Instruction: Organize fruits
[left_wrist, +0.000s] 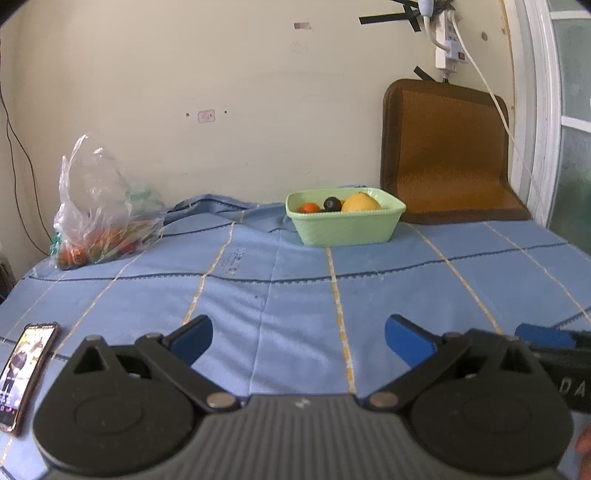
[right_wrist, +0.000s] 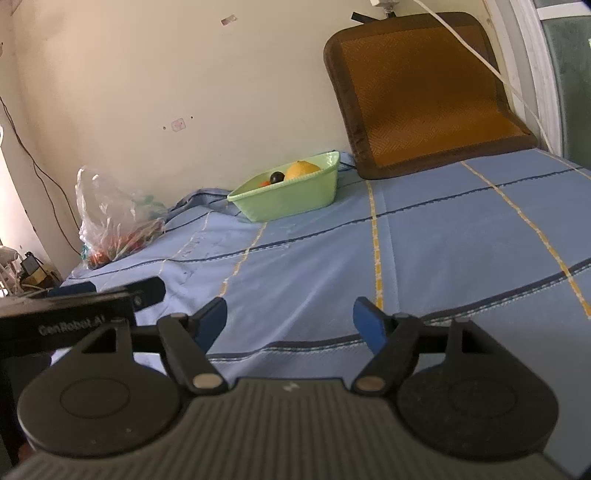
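Note:
A light green basket stands at the far side of the blue cloth, against the wall. It holds a large yellow fruit, a dark round fruit and a small orange fruit. It also shows in the right wrist view. A clear plastic bag with red and green produce lies at the far left, also in the right wrist view. My left gripper is open and empty, low over the near cloth. My right gripper is open and empty, near the front edge.
A phone lies lit at the near left. A brown cushion leans on the wall at the back right, with a white cable over it. The blue cloth covers the surface. The other gripper shows at the left.

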